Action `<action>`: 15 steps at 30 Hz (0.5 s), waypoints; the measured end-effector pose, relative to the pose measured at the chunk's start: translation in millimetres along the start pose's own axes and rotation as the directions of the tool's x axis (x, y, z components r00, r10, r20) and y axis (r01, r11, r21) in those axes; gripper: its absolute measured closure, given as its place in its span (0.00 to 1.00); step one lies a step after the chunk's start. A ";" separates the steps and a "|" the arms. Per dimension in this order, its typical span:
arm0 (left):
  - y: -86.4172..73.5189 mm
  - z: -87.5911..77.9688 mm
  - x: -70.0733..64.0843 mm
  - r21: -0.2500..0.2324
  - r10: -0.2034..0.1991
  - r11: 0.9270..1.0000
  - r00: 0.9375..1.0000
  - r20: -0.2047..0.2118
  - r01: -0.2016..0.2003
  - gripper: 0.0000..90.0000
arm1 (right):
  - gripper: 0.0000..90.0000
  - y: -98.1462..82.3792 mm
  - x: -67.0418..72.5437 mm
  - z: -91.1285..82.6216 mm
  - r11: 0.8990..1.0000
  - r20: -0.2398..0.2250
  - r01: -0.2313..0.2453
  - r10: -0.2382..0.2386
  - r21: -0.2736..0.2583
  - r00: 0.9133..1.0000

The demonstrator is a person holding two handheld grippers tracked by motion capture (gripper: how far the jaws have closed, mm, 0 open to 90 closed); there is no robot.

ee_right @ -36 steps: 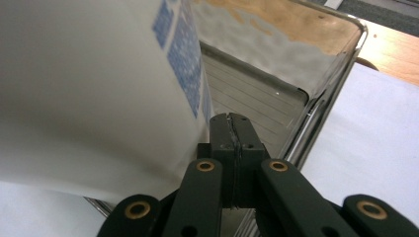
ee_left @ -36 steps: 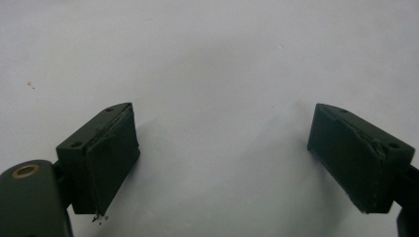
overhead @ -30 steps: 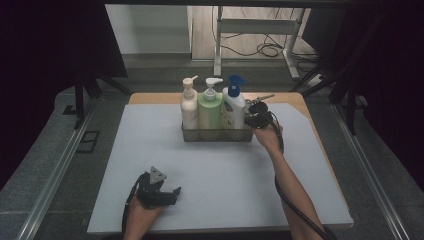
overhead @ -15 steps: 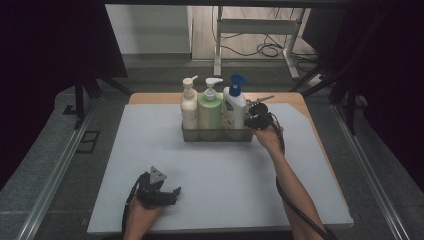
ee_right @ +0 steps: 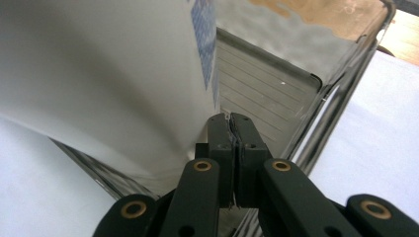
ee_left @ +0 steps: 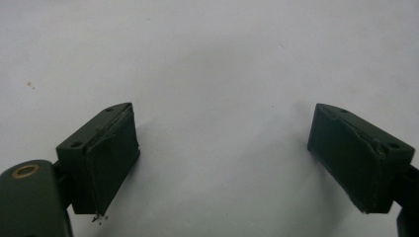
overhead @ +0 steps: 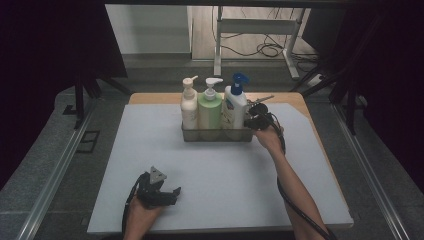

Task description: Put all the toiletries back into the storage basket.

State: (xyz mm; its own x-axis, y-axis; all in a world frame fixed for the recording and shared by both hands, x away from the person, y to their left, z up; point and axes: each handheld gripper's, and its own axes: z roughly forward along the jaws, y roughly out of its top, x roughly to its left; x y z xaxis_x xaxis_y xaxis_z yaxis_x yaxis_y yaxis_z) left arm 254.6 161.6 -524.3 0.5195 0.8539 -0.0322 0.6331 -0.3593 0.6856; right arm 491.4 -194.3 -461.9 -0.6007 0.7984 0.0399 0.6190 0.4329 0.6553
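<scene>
A clear tray (overhead: pixel 217 135) at the back middle of the white mat holds three pump bottles: a cream one (overhead: pixel 188 107), a green one (overhead: pixel 209 110) and a white one with a blue pump (overhead: pixel 234 107). My right gripper (overhead: pixel 251 119) is at the tray's right end. In the right gripper view its fingertips (ee_right: pixel 230 129) are pressed together, shut, in the gap between the white bottle (ee_right: pixel 99 74) and the tray's end wall (ee_right: pixel 316 113), and I see nothing between them. My left gripper (overhead: pixel 167 194) rests near the mat's front left. It stands open (ee_left: pixel 222 158) over bare mat.
The white mat (overhead: pixel 150 150) covers most of a wooden table (overhead: pixel 295 98), whose far edge shows behind the tray. Dark curtains and metal floor rails flank the table. Cables trail from both grippers along the forearms.
</scene>
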 end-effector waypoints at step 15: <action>0.0 0.0 0.1 0.000 0.002 1.000 1.000 -0.001 -0.002 0.13 | 0.97 2.2 9.0 2.5 1.000 -0.026 0.021 -0.021 -0.001 0.999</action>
State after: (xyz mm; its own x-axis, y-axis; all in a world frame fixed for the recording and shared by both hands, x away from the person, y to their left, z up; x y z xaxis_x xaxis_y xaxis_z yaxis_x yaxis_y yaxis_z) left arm 254.7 161.7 -524.2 0.5200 0.8536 -0.0299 0.6322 -0.3611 0.6855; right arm 488.6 -185.2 -462.0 -0.6264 0.7782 0.0461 0.6061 0.4490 0.6566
